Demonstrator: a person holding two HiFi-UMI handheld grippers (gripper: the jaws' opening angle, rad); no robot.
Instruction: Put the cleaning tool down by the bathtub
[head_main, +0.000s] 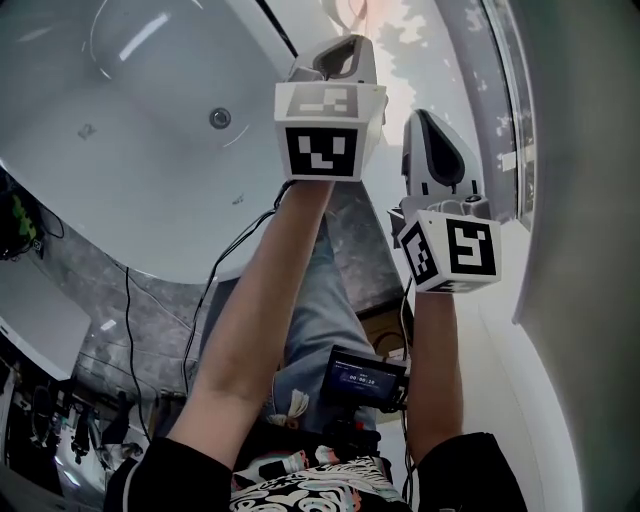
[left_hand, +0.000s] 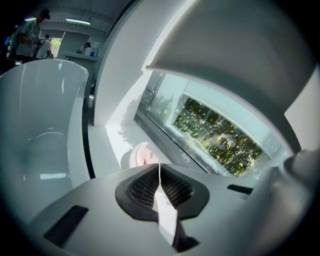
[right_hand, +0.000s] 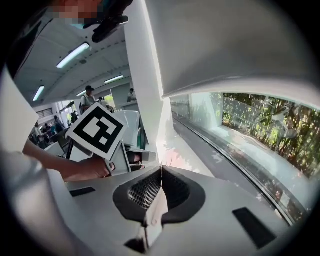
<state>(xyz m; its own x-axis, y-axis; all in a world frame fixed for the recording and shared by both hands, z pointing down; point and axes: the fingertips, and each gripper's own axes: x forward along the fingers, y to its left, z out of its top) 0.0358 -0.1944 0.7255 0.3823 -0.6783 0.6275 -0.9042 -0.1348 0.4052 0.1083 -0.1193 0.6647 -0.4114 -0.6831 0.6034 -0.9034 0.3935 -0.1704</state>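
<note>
Holding both forearms stretched forward in the head view, above the white bathtub (head_main: 120, 150) and the pale ledge (left_hand: 112, 142) alongside it. For the left claw (left_hand: 159, 166): pressed fully together, mesh pads meeting along one thin seam, nothing caught between. For the right claw (right_hand: 161, 170): likewise closed pad to pad, gripping nothing. As for the cleaning tool (left_hand: 142, 154) — down on the ledge, between the bathtub's outer wall and the window (left_hand: 220, 137), just past the tips of the left claw in the left gripper view. Round, with a pale body and a pinkish face; lower edge hidden behind the claw's grey body, so no telling how it rests. Free of both claws, though. In the right gripper view, off to the left and a little ahead: the marker cube (right_hand: 95, 131) of the left claw, with the left hand (right_hand: 95, 167) wrapped around the grip beneath it. In the head view, down low by the person's waist, a small lit screen (head_main: 365, 378), and black cables (head_main: 215, 270) trailing over the grey floor beside the tub. Inside the tub wall, one round metal fitting (head_main: 220, 118).
</note>
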